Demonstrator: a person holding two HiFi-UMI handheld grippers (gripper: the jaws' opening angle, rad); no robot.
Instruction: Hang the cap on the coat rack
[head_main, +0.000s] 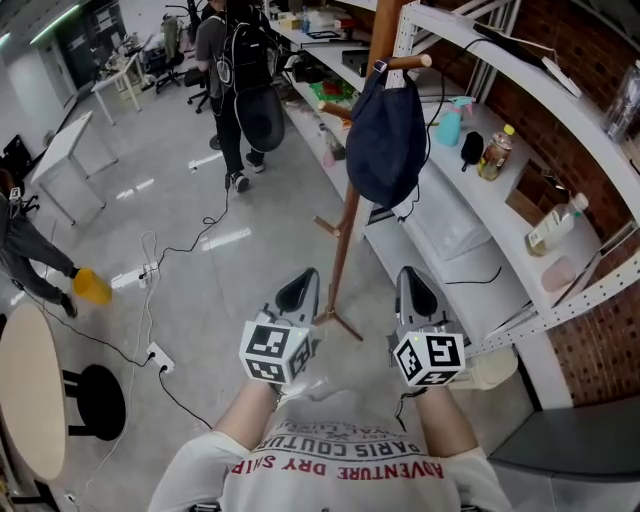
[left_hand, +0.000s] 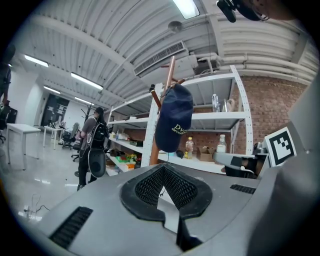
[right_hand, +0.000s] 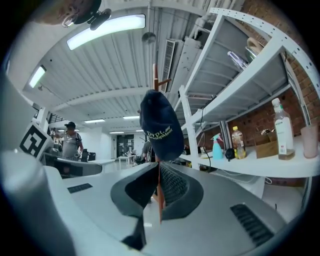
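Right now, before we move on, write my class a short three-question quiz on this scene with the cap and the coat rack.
1. True or false: the cap lies on the floor.
2. What does the cap hang from? A) a shelf bracket B) a peg of the coat rack C) a chair back
3. Fill in: the jaws of the right hand-held gripper are ___, with nothing held between them.
Key: 1 false; 2 B; 3 shut.
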